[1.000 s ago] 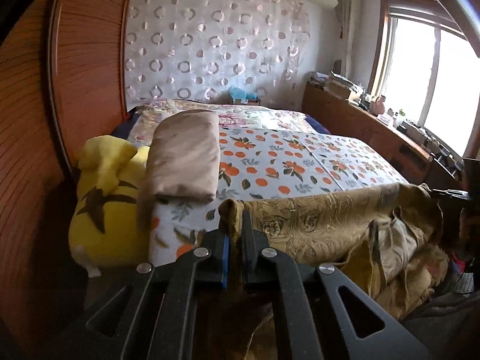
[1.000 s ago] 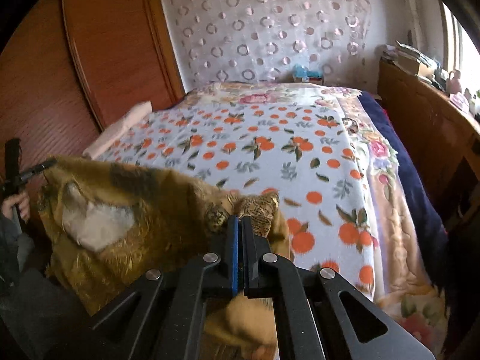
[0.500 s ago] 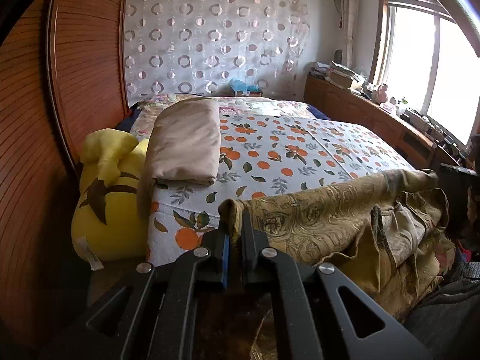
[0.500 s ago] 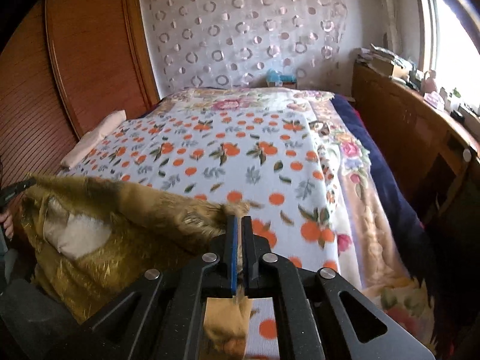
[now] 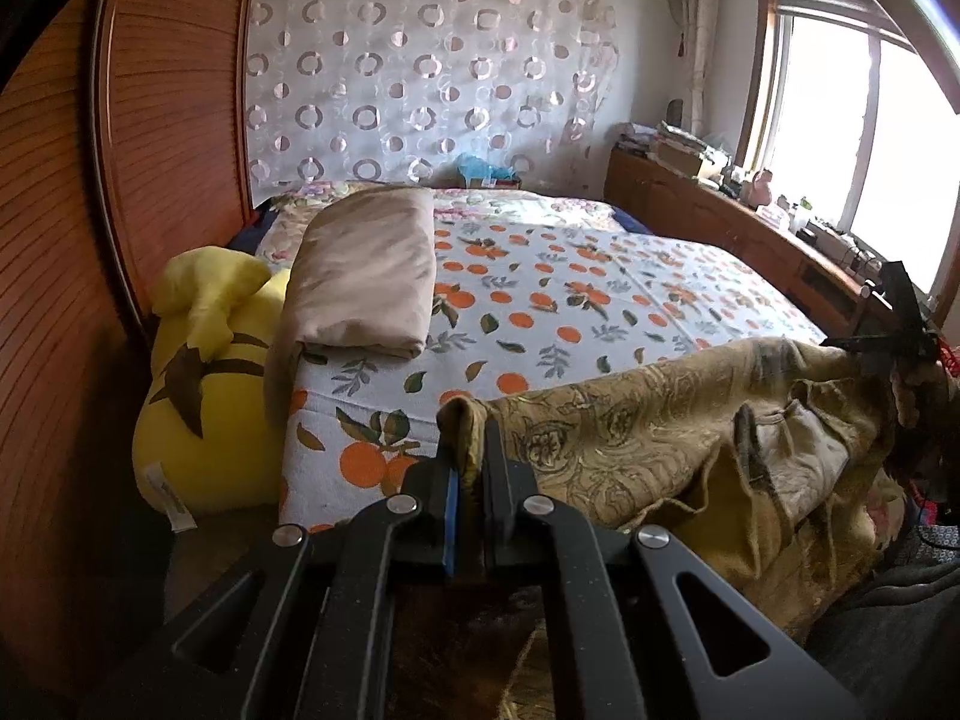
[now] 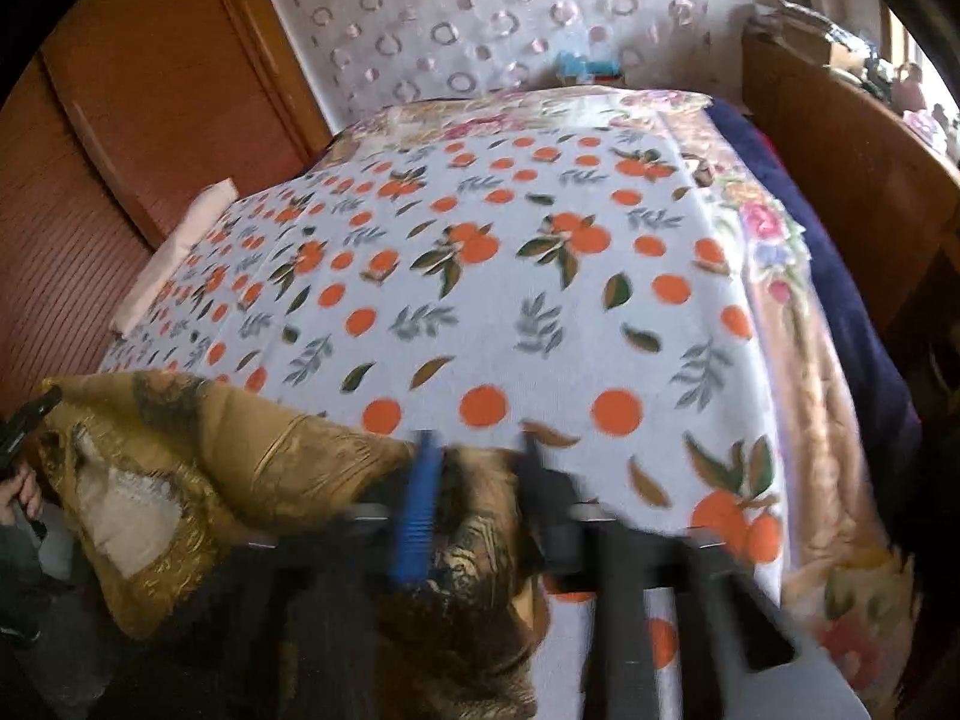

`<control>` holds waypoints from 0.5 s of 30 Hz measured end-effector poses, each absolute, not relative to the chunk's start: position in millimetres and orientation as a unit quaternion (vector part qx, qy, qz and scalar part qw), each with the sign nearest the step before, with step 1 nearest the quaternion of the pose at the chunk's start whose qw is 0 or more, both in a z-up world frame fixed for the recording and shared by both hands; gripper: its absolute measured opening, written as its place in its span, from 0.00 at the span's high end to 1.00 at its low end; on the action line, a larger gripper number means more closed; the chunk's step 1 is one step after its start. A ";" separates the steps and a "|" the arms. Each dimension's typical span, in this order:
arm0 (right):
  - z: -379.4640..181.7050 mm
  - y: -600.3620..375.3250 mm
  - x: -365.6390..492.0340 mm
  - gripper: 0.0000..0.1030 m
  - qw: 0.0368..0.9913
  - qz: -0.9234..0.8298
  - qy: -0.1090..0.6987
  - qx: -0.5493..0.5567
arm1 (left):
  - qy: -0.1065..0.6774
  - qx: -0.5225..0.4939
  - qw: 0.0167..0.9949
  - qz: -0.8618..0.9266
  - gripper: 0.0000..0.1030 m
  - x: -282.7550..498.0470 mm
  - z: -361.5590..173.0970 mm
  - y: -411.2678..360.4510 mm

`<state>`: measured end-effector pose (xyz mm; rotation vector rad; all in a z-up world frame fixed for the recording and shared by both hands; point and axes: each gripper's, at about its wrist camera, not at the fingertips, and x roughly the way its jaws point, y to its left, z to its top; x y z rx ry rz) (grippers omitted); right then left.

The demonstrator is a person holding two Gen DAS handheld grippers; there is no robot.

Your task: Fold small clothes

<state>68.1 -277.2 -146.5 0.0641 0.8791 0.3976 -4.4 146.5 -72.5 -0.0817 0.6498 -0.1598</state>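
Gold garment (image 5: 630, 438) draped over the near edge of the bed, seen from the left wrist: stiff-looking brocade with a woven flower pattern, pale plain lining showing at a fold on the right. Bunched corner pinched tight between the pressed-together jaws of the left gripper (image 5: 471, 468), one pad blue, the rest black. Beneath, a white bedspread (image 5: 570, 300), soft and flat, printed with oranges and grey-green leaves. On its left side a folded beige blanket (image 5: 366, 276), smooth, thick, roughly rectangular, one end hanging over the edge. Just beside that, off the bed, a round yellow plush toy (image 5: 198, 420) with brown markings and a small white tag. Ribbed reddish wood panel (image 5: 60, 240) curving along the left. Sheer curtain (image 5: 420, 90) with ring and disc shapes behind the bed. Small blue bag (image 5: 486, 171) on a low box at the far end, contents too small to tell. Long wooden sideboard (image 5: 690, 210) under a bright window (image 5: 870, 120), crowded with small items.

From the right wrist, heavily blurred: same garment heaped at lower left, spilling off the near edge of the bedspread. Right gripper (image 6: 477, 444) with jaws spread and opening, a fold of the gold cloth lying between them, not squeezed. Along the right side of the bed, a flowered quilt edge (image 6: 774, 228) and a dark blue blanket (image 6: 840, 276) hanging down.
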 end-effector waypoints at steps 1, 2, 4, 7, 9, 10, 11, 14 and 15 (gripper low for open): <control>-140.7 -278.7 61.8 0.92 0.891 0.190 0.410 0.032 | 0.311 -0.042 0.946 -0.081 0.94 -7.1 -67.6 145.7; -132.3 -283.1 54.6 0.93 0.899 0.187 0.393 0.038 | 0.296 -0.047 0.950 -0.084 0.94 -11.9 -59.1 145.1; -103.7 -293.4 32.8 0.94 0.918 0.188 0.343 0.061 | 0.268 -0.057 0.958 -0.086 0.94 -20.3 -39.9 146.2; -53.6 -309.7 -10.4 0.94 0.944 0.184 0.265 0.072 | 0.215 -0.062 0.970 -0.091 0.94 -35.5 -1.1 146.8; -22.2 -316.3 -35.5 0.94 0.955 0.185 0.222 0.070 | 0.183 -0.060 0.976 -0.097 0.94 -43.4 28.2 146.5; -3.6 -318.0 -48.5 0.94 0.961 0.185 0.197 0.064 | 0.165 -0.058 0.979 -0.100 0.94 -46.5 44.2 146.0; 10.0 -318.3 -59.2 0.94 0.964 0.187 0.180 0.058 | 0.151 -0.052 0.982 -0.102 0.94 -48.1 59.4 144.8; 50.4 -319.0 -83.7 0.94 0.973 0.186 0.134 0.035 | 0.117 -0.033 0.987 -0.101 0.94 -45.5 95.6 140.2; 61.8 -317.8 -88.6 0.94 0.976 0.181 0.121 0.024 | 0.109 -0.029 0.989 -0.100 0.94 -42.8 103.6 139.7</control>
